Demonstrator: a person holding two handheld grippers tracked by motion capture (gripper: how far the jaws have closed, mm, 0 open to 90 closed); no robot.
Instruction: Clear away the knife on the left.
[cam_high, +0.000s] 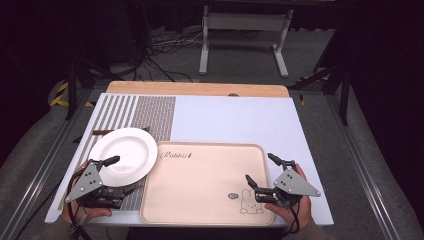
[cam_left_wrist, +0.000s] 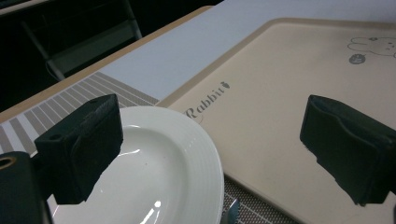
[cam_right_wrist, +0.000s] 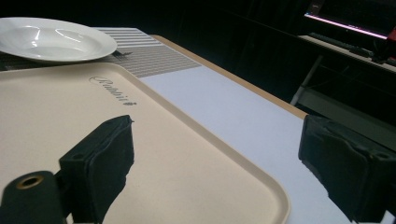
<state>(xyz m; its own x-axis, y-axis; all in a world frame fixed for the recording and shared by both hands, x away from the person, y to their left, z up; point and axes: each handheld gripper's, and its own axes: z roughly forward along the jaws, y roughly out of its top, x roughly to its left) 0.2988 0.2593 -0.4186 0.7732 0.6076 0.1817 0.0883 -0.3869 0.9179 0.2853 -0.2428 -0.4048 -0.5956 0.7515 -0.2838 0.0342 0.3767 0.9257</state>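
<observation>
A white plate (cam_high: 123, 155) rests on a striped grey placemat (cam_high: 145, 112) at the front left. Beside it on the right lies a large beige tray (cam_high: 205, 185) printed with "Rabbit" and a bunny; nothing is on it. My left gripper (cam_high: 124, 174) is open at the plate's near edge, one jaw over the plate (cam_left_wrist: 154, 177), the other over the tray (cam_left_wrist: 280, 107). My right gripper (cam_high: 260, 168) is open at the tray's right rim, nothing between its jaws; its own view looks across the tray (cam_right_wrist: 60, 116) towards the plate (cam_right_wrist: 51, 39).
A white board (cam_high: 235, 120) covers the wooden table (cam_high: 200, 89). A thin dark handle (cam_high: 100, 132) pokes out from behind the plate's left side. A metal stand (cam_high: 245, 40) and cables sit on the floor beyond the table.
</observation>
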